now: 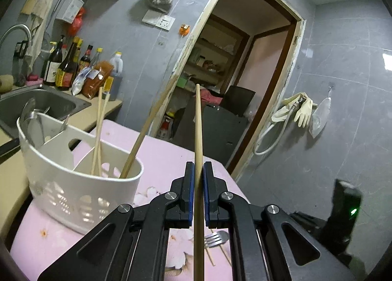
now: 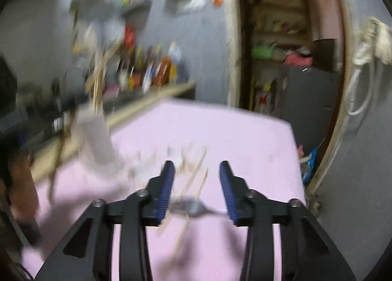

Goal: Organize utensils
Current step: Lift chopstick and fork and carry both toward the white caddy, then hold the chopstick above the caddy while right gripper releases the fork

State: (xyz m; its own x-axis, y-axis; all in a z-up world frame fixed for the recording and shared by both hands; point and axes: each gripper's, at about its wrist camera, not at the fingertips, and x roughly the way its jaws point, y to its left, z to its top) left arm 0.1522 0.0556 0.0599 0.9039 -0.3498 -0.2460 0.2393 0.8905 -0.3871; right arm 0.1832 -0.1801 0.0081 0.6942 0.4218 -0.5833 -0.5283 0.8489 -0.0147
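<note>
Utensil sort, part done. Left gripper (image 1: 198, 170): clamped on one chopstick (image 1: 198, 134). Caddy (image 1: 80, 183), ahead-left of it: three chopsticks in its near compartment, spoons behind. Right gripper (image 2: 197, 183): jaws apart, empty (view blurred), above the fork (image 2: 193, 207) and loose chopsticks (image 2: 196, 178) left on the pink counter (image 2: 220, 134).

grey tiled wall (image 1: 343, 65) | open doorway (image 1: 245, 73) | steel sink (image 1: 36, 107)
</note>
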